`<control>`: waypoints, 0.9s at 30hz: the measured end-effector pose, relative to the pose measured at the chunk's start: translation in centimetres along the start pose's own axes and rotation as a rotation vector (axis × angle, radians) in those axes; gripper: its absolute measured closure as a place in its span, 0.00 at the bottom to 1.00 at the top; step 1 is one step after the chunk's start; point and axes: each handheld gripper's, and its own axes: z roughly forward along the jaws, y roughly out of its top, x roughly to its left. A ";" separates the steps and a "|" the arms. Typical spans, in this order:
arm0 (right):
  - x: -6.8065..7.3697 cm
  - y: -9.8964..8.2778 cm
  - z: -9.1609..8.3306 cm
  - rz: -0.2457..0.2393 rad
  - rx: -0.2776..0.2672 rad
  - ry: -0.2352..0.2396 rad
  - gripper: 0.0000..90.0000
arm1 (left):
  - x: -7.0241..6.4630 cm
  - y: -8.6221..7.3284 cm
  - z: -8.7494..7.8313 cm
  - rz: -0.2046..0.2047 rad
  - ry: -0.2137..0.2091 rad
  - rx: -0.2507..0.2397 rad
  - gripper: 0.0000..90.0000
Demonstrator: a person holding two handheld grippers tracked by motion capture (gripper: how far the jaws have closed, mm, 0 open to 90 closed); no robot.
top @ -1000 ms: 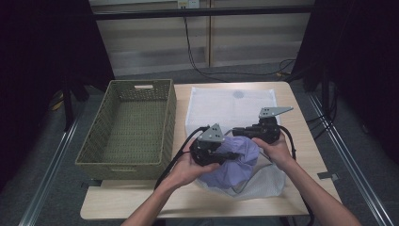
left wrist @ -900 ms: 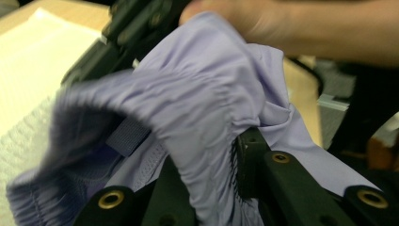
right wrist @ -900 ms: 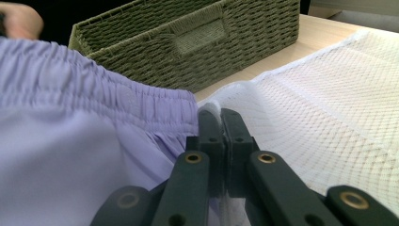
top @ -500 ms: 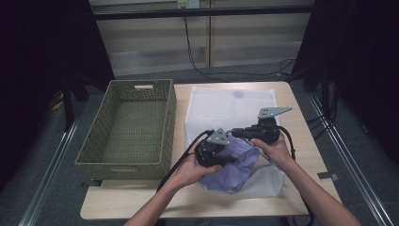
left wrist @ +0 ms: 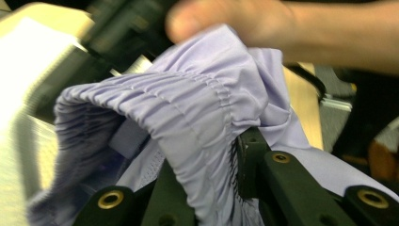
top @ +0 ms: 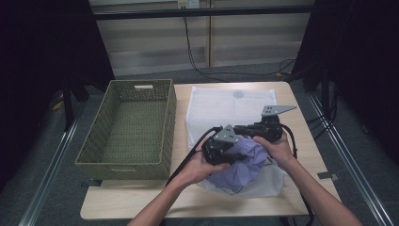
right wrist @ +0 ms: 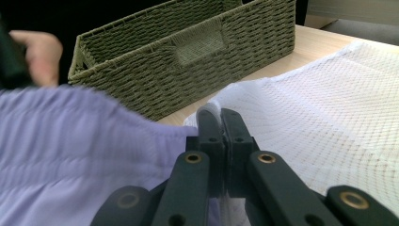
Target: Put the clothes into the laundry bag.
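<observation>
A lavender garment (top: 245, 164) is bunched at the mouth of a white mesh bag (top: 221, 107) on the table. My left gripper (top: 234, 151) is shut on the garment's gathered elastic band (left wrist: 188, 108), which fills the gap between the jaws of the left gripper (left wrist: 211, 172). My right gripper (top: 238, 130) points left, just beyond the left one. It (right wrist: 219, 116) is shut on a thin white edge of the mesh bag (right wrist: 329, 113), with the lavender garment (right wrist: 70, 141) close at its left side.
A woven green basket (top: 171, 117) stands at the table's left, close beside the bag; its handle side (right wrist: 197, 44) faces the right gripper. Cables trail from both grippers toward the table's front. A hand (left wrist: 282, 23) holds the other gripper just behind the garment.
My left gripper has shifted a little to the right with the lavender garment, closer under the right gripper. The right gripper has stayed nearly still on the bag's edge.
</observation>
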 end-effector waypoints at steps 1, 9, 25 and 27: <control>-0.1 0.0 0.0 -0.001 0.000 -0.003 0.99 | 0.4 0.0 0.1 -0.012 0.005 -0.006 0.90; -0.2 -0.4 0.2 0.004 0.018 -0.009 0.99 | 3.2 -2.2 2.1 -0.108 0.039 0.034 0.90; 0.5 -0.4 -0.5 0.001 0.011 -0.005 0.99 | 4.8 -5.8 5.3 -0.142 0.086 0.165 0.88; 0.5 -0.4 -0.7 0.001 0.008 -0.005 0.99 | 5.0 -6.0 5.3 -0.140 0.089 0.167 0.87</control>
